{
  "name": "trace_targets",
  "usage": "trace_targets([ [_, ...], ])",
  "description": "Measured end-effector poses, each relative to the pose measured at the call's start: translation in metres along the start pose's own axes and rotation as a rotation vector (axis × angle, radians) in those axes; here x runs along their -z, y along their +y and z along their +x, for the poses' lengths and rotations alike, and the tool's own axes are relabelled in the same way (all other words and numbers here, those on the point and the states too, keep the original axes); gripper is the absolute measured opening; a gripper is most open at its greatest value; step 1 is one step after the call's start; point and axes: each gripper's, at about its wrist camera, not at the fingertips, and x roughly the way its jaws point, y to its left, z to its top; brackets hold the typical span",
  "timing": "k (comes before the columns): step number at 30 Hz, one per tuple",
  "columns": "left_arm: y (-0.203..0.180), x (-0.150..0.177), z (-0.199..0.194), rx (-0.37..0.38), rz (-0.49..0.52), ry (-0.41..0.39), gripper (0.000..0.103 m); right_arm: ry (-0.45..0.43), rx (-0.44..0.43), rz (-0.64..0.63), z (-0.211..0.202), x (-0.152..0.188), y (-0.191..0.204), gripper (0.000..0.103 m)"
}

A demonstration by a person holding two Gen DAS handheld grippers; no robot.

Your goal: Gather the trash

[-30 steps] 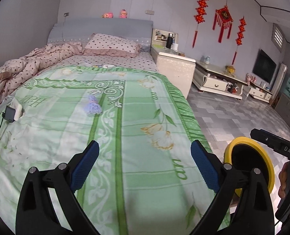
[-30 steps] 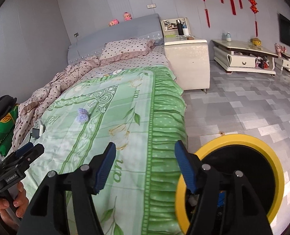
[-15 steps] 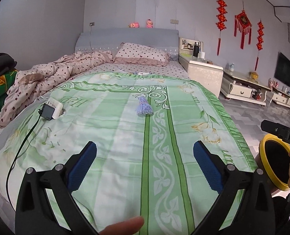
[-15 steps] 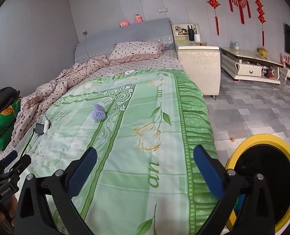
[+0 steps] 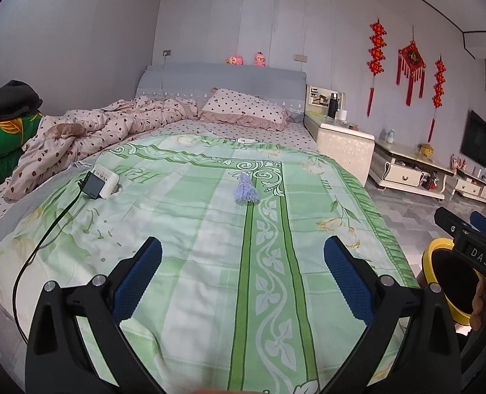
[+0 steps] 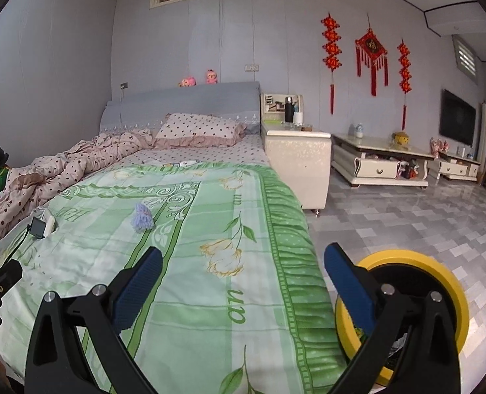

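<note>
Fingers of the left gripper, black arms tipped with blue textured pads, stand spread wide over the foot of the bed with nothing between them. Those of the right gripper are just as wide apart; they have just been opening, and they too hold nothing.

Both grippers hang over a light green bedspread with a white floral and scroll pattern. On it, well beyond both sets of fingers, lies a small pale-blue fluffy bundle of yarn-like scraps, near the darker green stripe that runs down the spread. Left of it rests a white power strip with a black plug block, its black cable trailing toward the foot of the bed.

On the grey tiled floor beside the bed stands a round bin with a yellow rim and black liner, just beyond the right gripper's right finger; some scraps show inside it. A crumpled pink dotted quilt is bunched along the far left of the mattress.
</note>
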Motion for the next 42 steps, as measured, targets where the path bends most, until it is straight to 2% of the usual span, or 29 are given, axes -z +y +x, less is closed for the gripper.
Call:
trace_targets([
  [5,-0.008,-0.009,-0.023,-0.001,-0.013,-0.047,0.095,-0.040,0.027,0.004,-0.021,-0.007,0.002,0.095],
  [24,-0.042,-0.025,-0.091,-0.011,0.023,-0.187,0.095,-0.176,0.000,0.049,-0.075,-0.016,-0.001,0.095],
  [42,-0.054,-0.027,-0.117,-0.010,0.040,-0.234,0.095,-0.157,-0.016,0.066,-0.078,-0.014,-0.003,0.095],
])
